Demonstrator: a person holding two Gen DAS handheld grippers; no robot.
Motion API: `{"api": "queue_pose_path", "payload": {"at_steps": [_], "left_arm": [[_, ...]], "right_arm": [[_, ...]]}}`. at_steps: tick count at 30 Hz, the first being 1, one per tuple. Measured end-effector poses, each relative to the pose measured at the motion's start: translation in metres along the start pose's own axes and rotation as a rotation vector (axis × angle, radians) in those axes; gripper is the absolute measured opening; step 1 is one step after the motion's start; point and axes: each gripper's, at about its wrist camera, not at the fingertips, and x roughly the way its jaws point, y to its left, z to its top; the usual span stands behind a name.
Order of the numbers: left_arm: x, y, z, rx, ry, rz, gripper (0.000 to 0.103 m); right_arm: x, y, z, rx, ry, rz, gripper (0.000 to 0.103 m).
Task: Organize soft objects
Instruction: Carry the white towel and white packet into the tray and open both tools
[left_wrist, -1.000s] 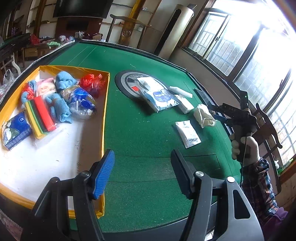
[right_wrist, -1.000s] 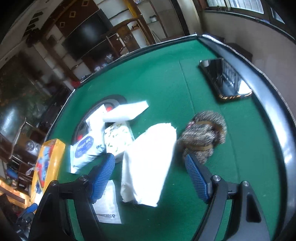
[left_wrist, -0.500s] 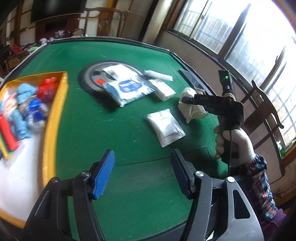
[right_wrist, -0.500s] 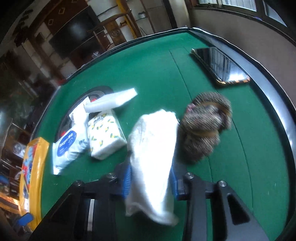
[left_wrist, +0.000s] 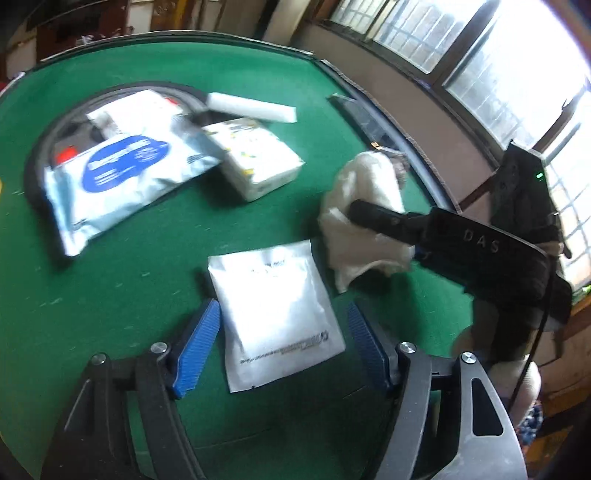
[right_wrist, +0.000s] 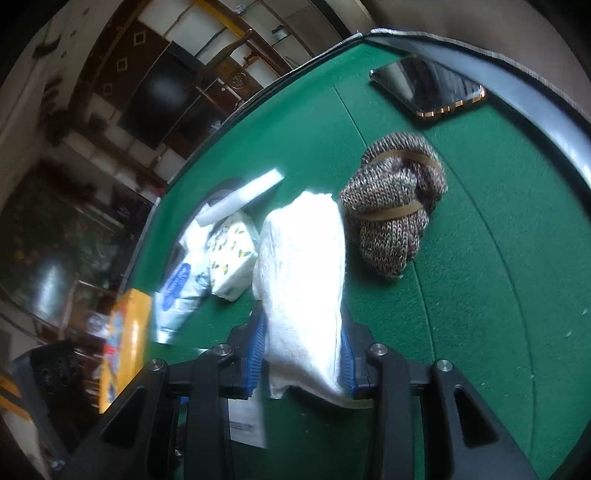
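Observation:
A flat white pouch (left_wrist: 275, 306) lies on the green felt table (left_wrist: 110, 295), right under my left gripper (left_wrist: 280, 321). Its jaws are opening and stand either side of the pouch; the blue pads (left_wrist: 199, 336) do not touch it. My right gripper (right_wrist: 303, 354) is shut on a folded white towel (right_wrist: 303, 273), which sticks out ahead of the pads. In the left wrist view the right gripper (left_wrist: 364, 214) holds that towel (left_wrist: 365, 184) just beyond the pouch. A brown knitted bundle (right_wrist: 395, 206) rests right of the towel.
A blue-labelled wipes pack (left_wrist: 122, 173), a patterned tissue pack (left_wrist: 255, 158) and a long white packet (left_wrist: 251, 107) lie on and around a dark round disc (left_wrist: 37, 158). A phone (right_wrist: 432, 88) sits near the table's padded rim. The yellow tray (right_wrist: 129, 332) is at the left.
My left gripper swung right, away from the yellow tray, and came down over the white pouch. The right gripper shut on the towel and rolled with it.

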Motion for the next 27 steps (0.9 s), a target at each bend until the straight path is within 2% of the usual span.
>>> {"api": "queue_pose_path", "payload": {"at_steps": [5, 7, 9, 12, 14, 17, 18, 24, 26, 27], "left_arm": [[0.013, -0.008, -0.002, -0.027, 0.057, -0.214, 0.069], [0.018, -0.014, -0.005, -0.030, 0.079, -0.264, 0.069], [0.024, -0.019, -0.008, -0.053, 0.105, -0.332, 0.069], [0.036, -0.018, -0.010, -0.139, 0.128, -0.436, 0.069], [0.041, -0.017, -0.009, -0.195, 0.131, -0.473, 0.069], [0.045, -0.021, -0.006, -0.236, 0.122, -0.479, 0.069], [0.046, -0.019, -0.005, -0.246, 0.115, -0.484, 0.069], [0.042, -0.034, -0.005, -0.188, 0.085, -0.410, 0.061], [0.042, -0.027, -0.008, -0.185, 0.129, -0.435, 0.041], [0.043, -0.026, -0.013, -0.173, 0.148, -0.433, 0.037]], "right_arm": [[0.003, -0.005, -0.001, 0.044, 0.011, 0.050, 0.031], [0.004, -0.007, -0.002, 0.065, 0.009, 0.067, 0.031], [0.003, -0.017, -0.001, 0.120, 0.009, 0.120, 0.031], [0.002, -0.030, 0.000, 0.195, 0.014, 0.211, 0.028], [0.004, -0.034, -0.002, 0.238, 0.024, 0.278, 0.028], [0.018, -0.042, -0.009, 0.329, 0.091, 0.453, 0.026], [0.021, -0.043, -0.011, 0.348, 0.098, 0.479, 0.026], [0.025, -0.037, -0.016, 0.331, 0.097, 0.456, 0.025], [0.024, -0.038, -0.015, 0.331, 0.084, 0.441, 0.025], [0.022, -0.038, -0.014, 0.324, 0.076, 0.424, 0.025]]}}
